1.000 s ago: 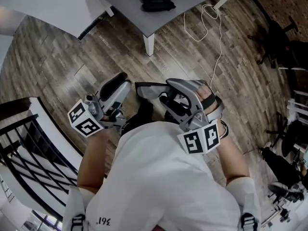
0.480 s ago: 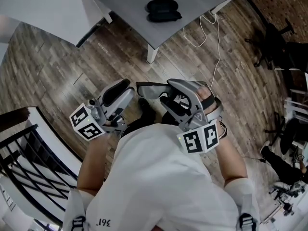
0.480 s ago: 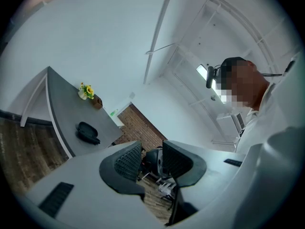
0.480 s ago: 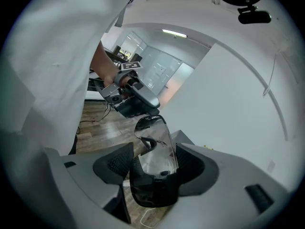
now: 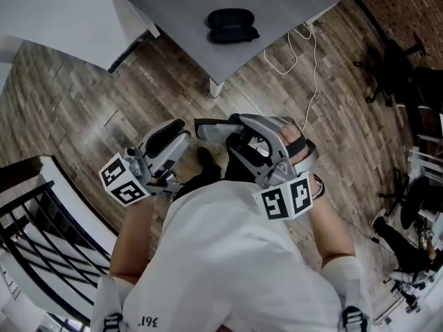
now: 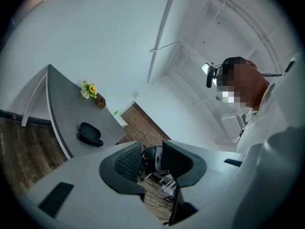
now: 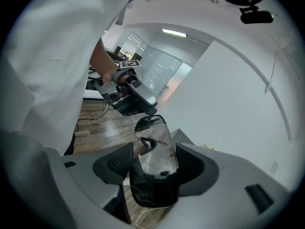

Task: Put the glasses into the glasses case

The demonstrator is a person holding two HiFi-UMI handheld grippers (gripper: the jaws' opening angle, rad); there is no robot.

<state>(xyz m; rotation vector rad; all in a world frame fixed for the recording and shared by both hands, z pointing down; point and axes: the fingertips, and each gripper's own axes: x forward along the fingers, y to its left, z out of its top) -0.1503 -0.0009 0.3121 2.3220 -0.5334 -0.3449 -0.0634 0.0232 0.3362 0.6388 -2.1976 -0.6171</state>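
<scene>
**Dark-framed clear-lens glasses (image 7: 155, 142) clamped in right tongs (image 7: 153, 162); left tongs (image 6: 151, 159) apart, empty.**
The black oval case (image 5: 228, 26) lies far ahead of both tongs; held by one end, the glasses may tilt and slip out.

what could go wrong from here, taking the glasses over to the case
1. The right gripper holds the glasses by one end, with the rest sticking out; they could slip or twist.
2. The case on the table looks shut; the open left gripper would have to open it first.
3. A cable lies on the floor by the table; a foot could catch it.
</scene>
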